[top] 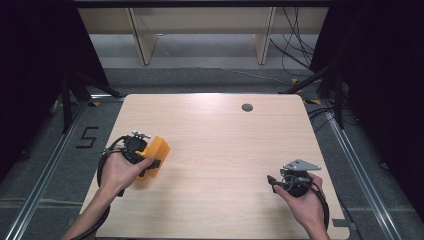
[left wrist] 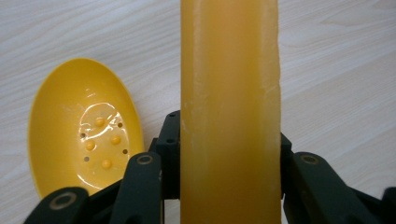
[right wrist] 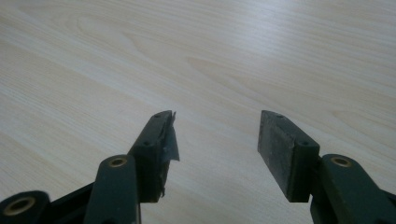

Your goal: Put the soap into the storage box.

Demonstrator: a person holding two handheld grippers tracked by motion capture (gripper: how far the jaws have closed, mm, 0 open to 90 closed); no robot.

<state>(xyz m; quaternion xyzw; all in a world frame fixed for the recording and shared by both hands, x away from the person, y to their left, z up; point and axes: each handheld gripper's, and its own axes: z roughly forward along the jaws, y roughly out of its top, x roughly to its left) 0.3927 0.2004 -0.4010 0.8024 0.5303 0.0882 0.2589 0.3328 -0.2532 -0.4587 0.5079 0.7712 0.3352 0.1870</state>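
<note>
Your left gripper (left wrist: pixel 231 172) has its fingers (left wrist: pixel 140 186) clamped on both sides of the soap bar (left wrist: pixel 229 107), an amber block that stands up between them. In the high view the soap (top: pixel 156 155) sits at the front left of the counter (top: pixel 225 135), held in your left hand (top: pixel 119 171). The yellow dish (left wrist: pixel 60 116) lies on the wood just beside the bar, on the left in the left gripper view; it is oval, with small bumps and drain holes in its floor, and nothing lies in it.

Your right gripper (right wrist: pixel 215 140) has its fingers spread apart with only bare wood between them. It rests at the front right (top: pixel 292 181), well apart from the soap.

So the pick-up looks done: you have the bar firmly. What seems left is to carry it over the dish, lower it in flat, and release. Whether the bar is clear of the wood I cannot tell.
</note>
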